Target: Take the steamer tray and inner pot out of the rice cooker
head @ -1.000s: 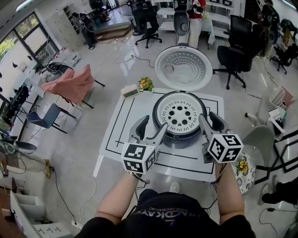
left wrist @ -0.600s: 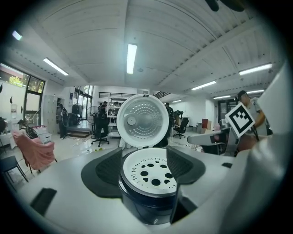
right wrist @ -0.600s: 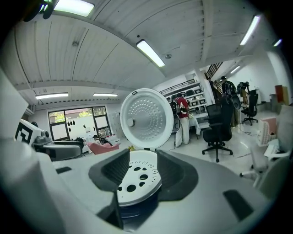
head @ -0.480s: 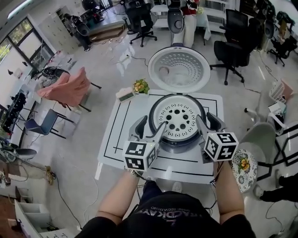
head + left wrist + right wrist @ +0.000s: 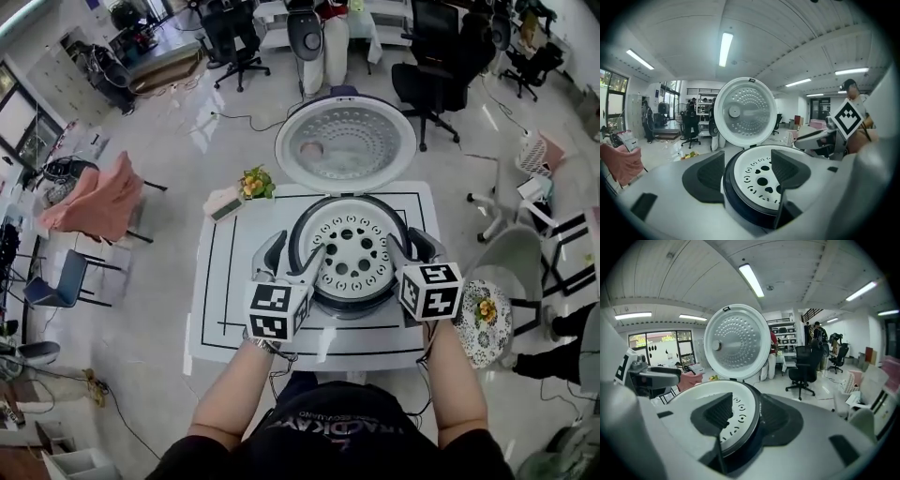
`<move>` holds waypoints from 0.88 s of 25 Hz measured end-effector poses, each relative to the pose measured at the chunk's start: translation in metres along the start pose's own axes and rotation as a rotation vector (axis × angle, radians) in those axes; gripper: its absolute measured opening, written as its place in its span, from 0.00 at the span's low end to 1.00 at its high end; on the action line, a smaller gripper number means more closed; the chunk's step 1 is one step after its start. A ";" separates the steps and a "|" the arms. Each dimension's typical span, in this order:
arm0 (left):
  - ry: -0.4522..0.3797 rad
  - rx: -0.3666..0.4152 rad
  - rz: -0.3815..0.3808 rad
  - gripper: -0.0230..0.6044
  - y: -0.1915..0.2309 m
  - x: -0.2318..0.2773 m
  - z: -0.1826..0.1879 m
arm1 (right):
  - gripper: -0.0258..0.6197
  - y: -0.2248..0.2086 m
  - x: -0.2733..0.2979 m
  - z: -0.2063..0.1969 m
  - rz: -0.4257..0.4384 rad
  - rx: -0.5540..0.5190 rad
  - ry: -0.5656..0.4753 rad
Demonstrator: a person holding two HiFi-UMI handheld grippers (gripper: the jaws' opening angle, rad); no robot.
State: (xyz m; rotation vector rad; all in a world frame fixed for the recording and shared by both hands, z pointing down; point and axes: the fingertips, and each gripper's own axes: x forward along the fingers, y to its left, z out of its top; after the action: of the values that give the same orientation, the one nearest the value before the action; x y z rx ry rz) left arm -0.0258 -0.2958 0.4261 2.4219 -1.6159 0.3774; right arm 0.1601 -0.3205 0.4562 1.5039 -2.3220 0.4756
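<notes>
White bench (image 5: 234, 281) with open rice cooker (image 5: 349, 306).
Left claw (image 5: 292, 256) and right claw (image 5: 409, 246), both released, straddle its opposite rims, likely to lift the steamer tray (image 5: 354, 255) level.

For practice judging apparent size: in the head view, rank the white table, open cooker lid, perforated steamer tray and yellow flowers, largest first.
1. White square table.
2. Open silver cooker lid, raised nearer the camera, so perhaps flattered.
3. Round white perforated steamer tray.
4. Yellow flowers.

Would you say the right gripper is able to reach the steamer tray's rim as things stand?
Probably yes: the lid stands open, and the right gripper, jaws apart, straddles the rim of the steamer tray.
</notes>
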 end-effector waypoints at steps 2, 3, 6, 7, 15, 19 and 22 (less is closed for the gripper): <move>0.014 0.012 -0.027 0.52 0.003 0.010 -0.003 | 0.31 -0.004 0.005 -0.005 -0.042 -0.016 0.027; 0.021 0.013 -0.041 0.52 0.005 0.014 -0.005 | 0.31 -0.005 0.006 -0.008 -0.062 -0.026 0.040; 0.035 0.014 -0.083 0.52 0.009 0.025 -0.011 | 0.31 -0.008 0.012 -0.016 -0.122 -0.061 0.080; 0.038 0.016 -0.095 0.52 0.011 0.028 -0.012 | 0.31 -0.010 0.013 -0.018 -0.140 -0.071 0.092; 0.069 0.028 -0.162 0.52 0.018 0.042 -0.023 | 0.31 -0.012 0.017 -0.033 -0.235 -0.101 0.181; 0.087 0.040 -0.195 0.53 0.019 0.047 -0.028 | 0.31 -0.010 0.017 -0.037 -0.280 -0.128 0.220; 0.101 0.051 -0.217 0.53 0.016 0.050 -0.032 | 0.31 -0.011 0.014 -0.043 -0.312 -0.151 0.258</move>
State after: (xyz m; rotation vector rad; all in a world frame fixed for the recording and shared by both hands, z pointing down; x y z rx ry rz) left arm -0.0258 -0.3356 0.4726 2.5377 -1.3021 0.4988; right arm 0.1685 -0.3172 0.5018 1.5895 -1.8442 0.3759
